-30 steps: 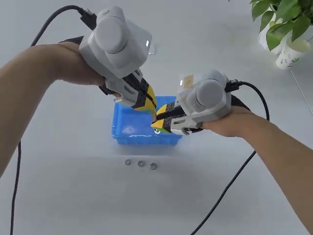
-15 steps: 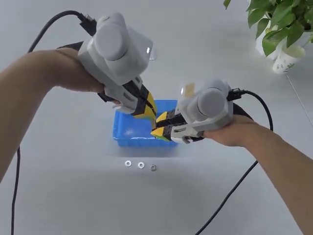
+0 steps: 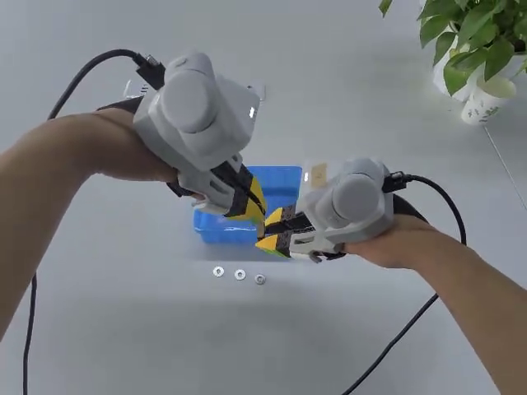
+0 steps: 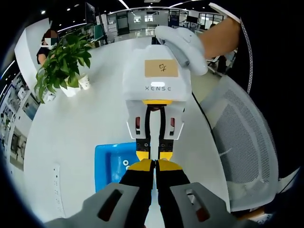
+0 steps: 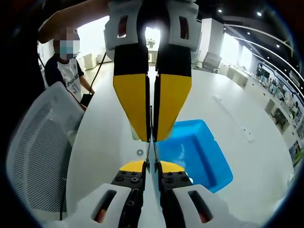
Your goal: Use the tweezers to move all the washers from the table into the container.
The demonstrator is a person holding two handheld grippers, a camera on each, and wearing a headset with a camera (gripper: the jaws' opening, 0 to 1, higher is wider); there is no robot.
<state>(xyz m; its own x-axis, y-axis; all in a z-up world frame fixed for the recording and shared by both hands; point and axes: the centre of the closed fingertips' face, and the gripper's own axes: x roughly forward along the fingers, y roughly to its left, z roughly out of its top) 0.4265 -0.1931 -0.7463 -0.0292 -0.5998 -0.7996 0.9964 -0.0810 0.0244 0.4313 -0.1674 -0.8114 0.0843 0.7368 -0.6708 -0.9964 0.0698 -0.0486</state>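
- White bench (image 3: pixel 123 329) with a potted plant (image 3: pixel 469 41) at its far corner, head view: three washers (image 3: pixel 240 275) lie in a row just in front of the blue container (image 3: pixel 280 177), so they are yet to be moved. I cannot tell whether any is inside.
- Over the container, the left hand-held gripper (image 3: pixel 249 204) and the right hand-held gripper (image 3: pixel 270 239) meet tip to tip.
- Left gripper view: my left jaws are pressed together. The facing casing reads "XENSE"; its handwritten sticker is illegible.
- Right gripper view: both jaw pairs pinch one thin metal sliver, which I judge to be the tweezers (image 5: pixel 151 137).
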